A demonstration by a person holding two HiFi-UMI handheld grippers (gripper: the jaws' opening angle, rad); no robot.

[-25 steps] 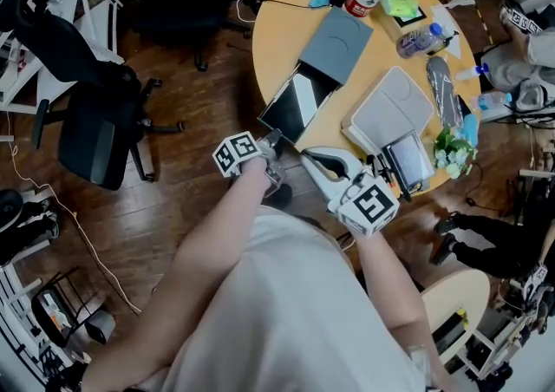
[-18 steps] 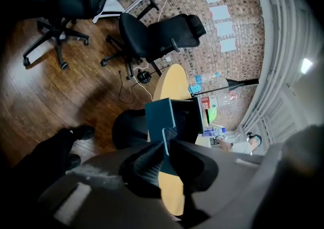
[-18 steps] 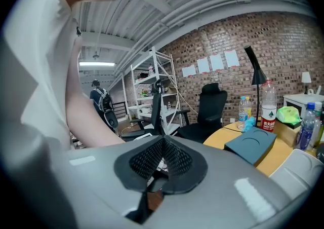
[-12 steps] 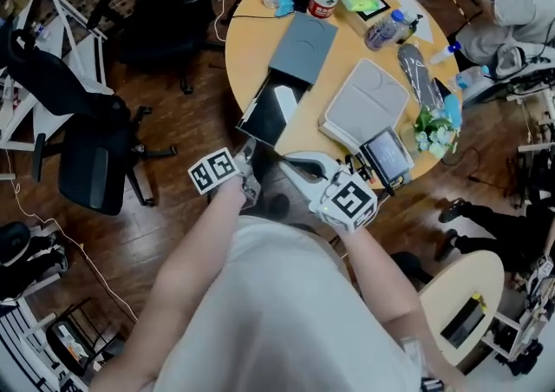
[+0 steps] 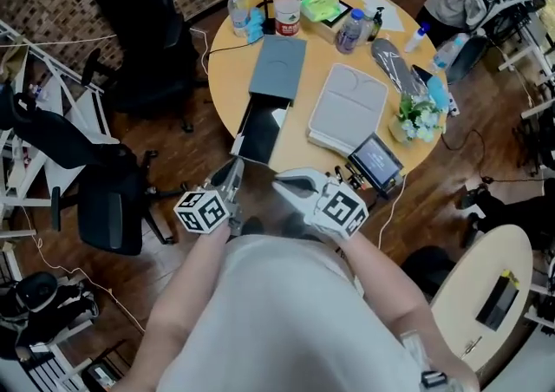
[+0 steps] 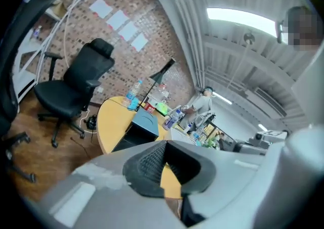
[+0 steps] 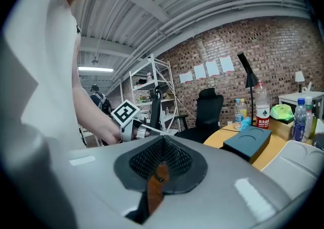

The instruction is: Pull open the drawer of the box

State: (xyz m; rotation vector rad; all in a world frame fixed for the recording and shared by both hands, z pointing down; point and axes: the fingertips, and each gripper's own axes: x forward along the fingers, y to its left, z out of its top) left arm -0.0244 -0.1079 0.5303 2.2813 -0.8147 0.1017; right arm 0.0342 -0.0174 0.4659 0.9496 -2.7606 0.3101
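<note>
While the drawer (image 5: 261, 133) stands out of the box (image 5: 278, 68), the left gripper (image 5: 237, 168) and right gripper (image 5: 280, 179) are seen closed, empty.
The drawer's dark inside cannot be made out.

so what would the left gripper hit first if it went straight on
Most likely the open drawer of the box, which lies straight ahead of the left gripper; height is unclear, so it may pass over it.

A flat slate-blue box (image 5: 277, 68) with a round recess in its lid lies ahead of both grippers. Its black drawer (image 5: 263, 132) stands pulled well out, its near end close ahead of the left gripper (image 5: 234, 175), apart from it, and ahead-left of the right gripper (image 5: 282, 182)
</note>
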